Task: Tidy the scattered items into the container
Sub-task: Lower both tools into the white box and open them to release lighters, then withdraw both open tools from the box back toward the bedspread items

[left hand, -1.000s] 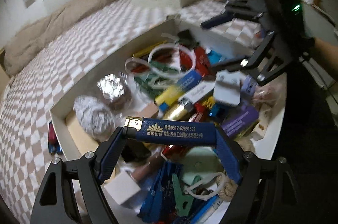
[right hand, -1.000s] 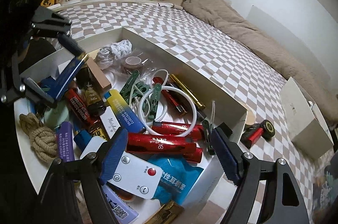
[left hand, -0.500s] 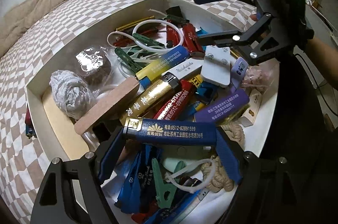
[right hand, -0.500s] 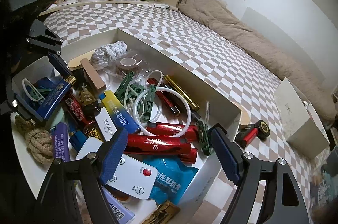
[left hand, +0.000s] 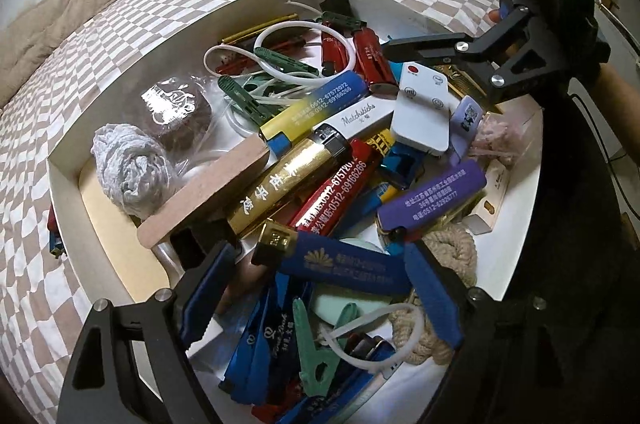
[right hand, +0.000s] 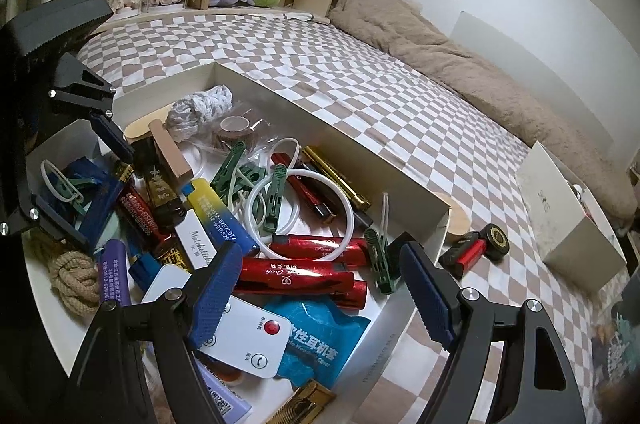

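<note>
Cardboard, plain white and low-walled, makes up the open box (left hand: 192,35) lying on the brown-and-white checked bedspread (left hand: 100,35), and it is crammed. Lighters dominate: a glossy gold one (left hand: 288,179), a red one (left hand: 336,191) printed with white digits, a matte purple one (left hand: 432,195), and a yellow-and-blue one (left hand: 316,103). Beside them lie a white Matchsticks box (left hand: 360,113), a white remote (left hand: 424,111) with a red button, dark green clothes pegs (left hand: 244,99), a loop of white tubing (left hand: 280,39), a flat wooden block (left hand: 208,191), a crumpled ball of grey-white cloth (left hand: 128,167), brown tape in a clear bag (left hand: 176,111), and a coil of tan rope (left hand: 452,252).

The left gripper (left hand: 316,284) hangs low over the near end of the box, its jaws having just been opening; the dark blue lighter (left hand: 340,264) with the brass cap lies between them, tilted, its far end against one blue pad (left hand: 432,292) and the cap end clear of the other, resting on the pile of blue strips and a pale green peg (left hand: 316,348).

The right gripper (right hand: 320,288) is poised over the opposite end, jaws apart with nothing between them, above shiny red lighters (right hand: 296,276) and a blue foil packet (right hand: 320,340). Outside the wall, on the bedspread, a red-and-black tape measure (right hand: 476,248) lies loose, with a shoebox (right hand: 568,224) farther off.
</note>
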Tool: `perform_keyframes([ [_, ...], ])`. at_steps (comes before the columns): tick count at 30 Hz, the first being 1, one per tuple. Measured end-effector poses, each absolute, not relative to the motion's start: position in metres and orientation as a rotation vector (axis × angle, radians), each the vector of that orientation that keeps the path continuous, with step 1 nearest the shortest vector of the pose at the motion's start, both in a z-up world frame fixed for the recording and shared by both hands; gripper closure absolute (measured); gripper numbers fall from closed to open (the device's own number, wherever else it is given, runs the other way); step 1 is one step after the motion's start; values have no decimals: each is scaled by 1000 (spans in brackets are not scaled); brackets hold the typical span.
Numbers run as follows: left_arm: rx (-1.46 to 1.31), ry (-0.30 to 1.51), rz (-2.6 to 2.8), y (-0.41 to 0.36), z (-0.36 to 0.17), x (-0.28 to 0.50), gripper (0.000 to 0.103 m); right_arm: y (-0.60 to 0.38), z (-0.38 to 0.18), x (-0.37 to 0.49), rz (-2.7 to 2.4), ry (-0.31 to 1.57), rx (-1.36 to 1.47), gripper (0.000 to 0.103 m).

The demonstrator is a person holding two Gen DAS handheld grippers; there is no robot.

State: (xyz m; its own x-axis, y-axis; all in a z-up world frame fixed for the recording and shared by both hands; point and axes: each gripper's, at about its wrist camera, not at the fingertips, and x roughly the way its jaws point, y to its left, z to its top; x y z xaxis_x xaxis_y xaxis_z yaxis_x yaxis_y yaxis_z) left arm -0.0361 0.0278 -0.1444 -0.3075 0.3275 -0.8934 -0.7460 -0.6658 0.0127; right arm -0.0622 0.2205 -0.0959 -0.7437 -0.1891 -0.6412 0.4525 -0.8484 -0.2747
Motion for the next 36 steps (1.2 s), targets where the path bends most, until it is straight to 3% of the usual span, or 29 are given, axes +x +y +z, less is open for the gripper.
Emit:
perform_keyframes([
  [18,-1188,564,2126,12,-122,-40,16,214,-99,-60,-2567,652,876,22],
  [36,-1080,425,2438,-25,-84,-98,15,232,-91,-65,-2620,513,881,22],
])
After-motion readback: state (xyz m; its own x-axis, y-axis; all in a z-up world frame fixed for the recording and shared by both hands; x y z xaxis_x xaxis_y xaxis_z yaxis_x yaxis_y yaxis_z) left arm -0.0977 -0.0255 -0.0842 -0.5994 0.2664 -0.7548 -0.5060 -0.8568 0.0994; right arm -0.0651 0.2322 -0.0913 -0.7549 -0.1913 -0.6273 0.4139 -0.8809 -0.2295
